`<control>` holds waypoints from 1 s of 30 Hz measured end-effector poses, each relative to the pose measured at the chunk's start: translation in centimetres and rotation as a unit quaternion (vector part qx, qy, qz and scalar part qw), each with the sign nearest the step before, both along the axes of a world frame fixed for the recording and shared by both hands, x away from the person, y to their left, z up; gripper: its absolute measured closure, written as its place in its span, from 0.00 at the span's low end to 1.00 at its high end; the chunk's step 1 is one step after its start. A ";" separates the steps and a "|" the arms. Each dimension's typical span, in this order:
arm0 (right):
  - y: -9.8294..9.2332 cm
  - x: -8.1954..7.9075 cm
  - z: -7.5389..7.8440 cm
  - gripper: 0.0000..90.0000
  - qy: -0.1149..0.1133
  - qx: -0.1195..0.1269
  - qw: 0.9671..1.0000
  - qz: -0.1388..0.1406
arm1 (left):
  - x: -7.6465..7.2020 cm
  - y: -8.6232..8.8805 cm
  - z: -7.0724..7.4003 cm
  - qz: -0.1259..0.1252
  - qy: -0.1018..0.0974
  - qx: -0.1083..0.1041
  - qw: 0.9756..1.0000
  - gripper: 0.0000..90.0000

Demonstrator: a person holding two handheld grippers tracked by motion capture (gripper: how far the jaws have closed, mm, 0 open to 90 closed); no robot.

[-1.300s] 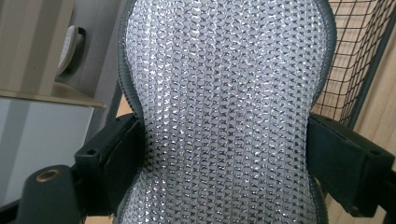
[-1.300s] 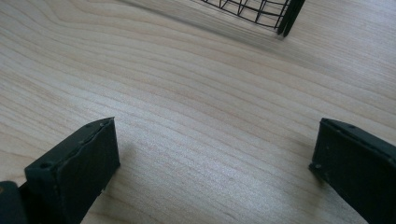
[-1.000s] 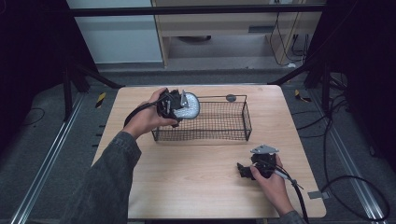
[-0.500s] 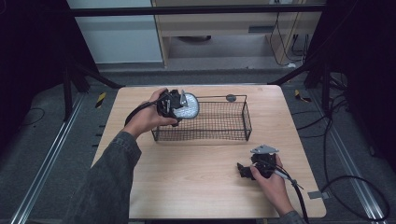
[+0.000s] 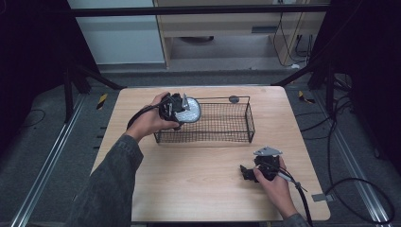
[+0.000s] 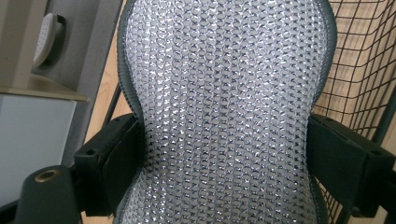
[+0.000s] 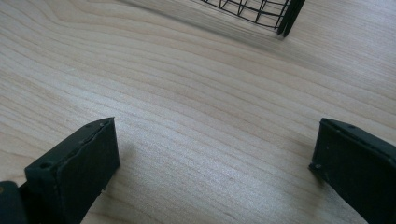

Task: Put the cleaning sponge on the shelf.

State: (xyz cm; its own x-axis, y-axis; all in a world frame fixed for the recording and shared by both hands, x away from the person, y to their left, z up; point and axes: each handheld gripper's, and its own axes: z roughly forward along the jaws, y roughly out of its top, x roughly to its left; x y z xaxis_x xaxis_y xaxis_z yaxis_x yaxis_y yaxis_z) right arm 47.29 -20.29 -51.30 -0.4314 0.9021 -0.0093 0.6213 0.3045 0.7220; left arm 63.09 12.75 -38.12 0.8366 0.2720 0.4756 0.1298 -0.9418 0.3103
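We hold the silvery mesh pad [image 6: 224, 112] clamped by its narrow waist in our left gripper [image 5: 176, 108], both jaws pressing its sides so it cannot slip; it hangs over the left end of the wire basket [image 5: 222, 137], just above the rim, likely so it can drop inside. Our right gripper [image 7: 215, 158] rests low over the bare wooden table [image 5: 189, 184], jaws wide apart and empty, well clear of the basket, out of the way

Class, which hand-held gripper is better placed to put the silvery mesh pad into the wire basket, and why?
Left. The left hand-held gripper already clamps the silvery mesh pad at the wire basket rim. The right hand-held gripper is open over bare table, apart from the basket.
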 end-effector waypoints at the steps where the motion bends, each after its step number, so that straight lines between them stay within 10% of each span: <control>1: 0.0 0.0 0.0 0.01 0.000 0.000 1.000 0.000 | 0.1 0.0 -0.1 0.000 0.001 -0.002 1.000 0.15; 30: 0.0 0.0 0.0 0.01 -0.001 0.000 1.000 -0.001 | 1.2 -0.3 -1.5 0.001 0.016 0.004 1.000 0.13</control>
State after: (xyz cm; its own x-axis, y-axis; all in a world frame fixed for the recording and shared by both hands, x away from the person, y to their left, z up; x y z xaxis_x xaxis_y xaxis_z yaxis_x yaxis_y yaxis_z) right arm 47.28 -20.28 -51.31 -0.4299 0.9028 -0.0102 0.6203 0.3035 0.7233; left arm 64.26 12.41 -39.59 0.8504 0.2702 0.4515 0.1419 -0.9440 0.2978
